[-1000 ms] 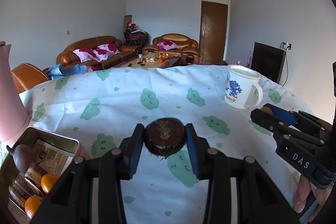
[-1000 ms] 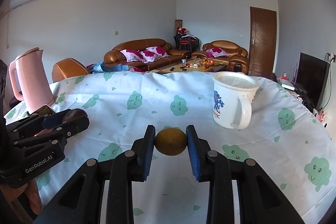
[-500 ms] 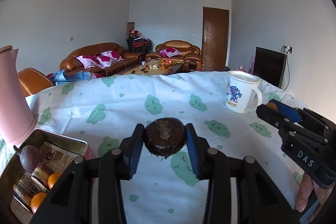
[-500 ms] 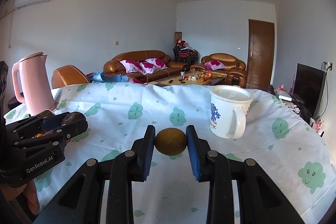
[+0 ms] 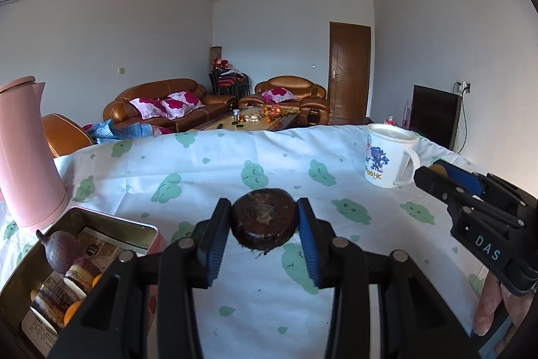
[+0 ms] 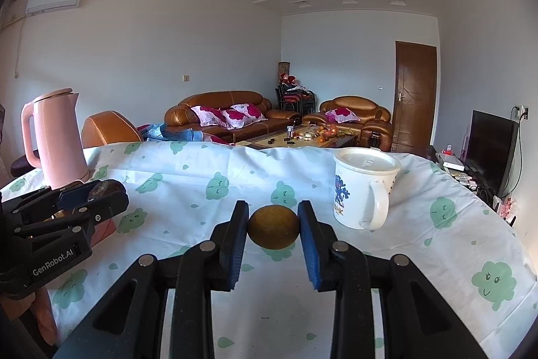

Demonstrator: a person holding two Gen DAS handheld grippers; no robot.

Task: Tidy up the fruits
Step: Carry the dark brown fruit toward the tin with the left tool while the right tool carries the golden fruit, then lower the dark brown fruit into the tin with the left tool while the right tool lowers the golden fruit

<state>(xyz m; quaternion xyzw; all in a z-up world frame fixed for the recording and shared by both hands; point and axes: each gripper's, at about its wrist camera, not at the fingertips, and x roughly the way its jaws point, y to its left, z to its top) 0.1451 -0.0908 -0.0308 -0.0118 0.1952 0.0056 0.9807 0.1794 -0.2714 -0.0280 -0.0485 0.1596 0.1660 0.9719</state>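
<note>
**Table layout, both wrist views**

Left gripper (image 5: pixel 264 222) clamps a round fruit (image 5: pixel 264 222) over the table (image 5: pixel 235 164); right gripper (image 6: pixel 273 226) clamps a smaller fruit (image 6: pixel 273 226) to its right. Tin (image 5: pixel 101 221) at near left, fruits and printed packs inside. Kettle (image 5: pixel 25 153) behind the tin, at left edge. Mug (image 6: pixel 361 187) on the table, far right, ahead of right gripper. Beyond the table: sofas (image 6: pixel 222 113), coffee table (image 6: pixel 302 137) between them, door (image 6: pixel 415 96) behind, TV (image 6: pixel 491 147) far right.

Bright even daylight, sharp focus, strong fisheye bending with dark vignetted corners.
</note>
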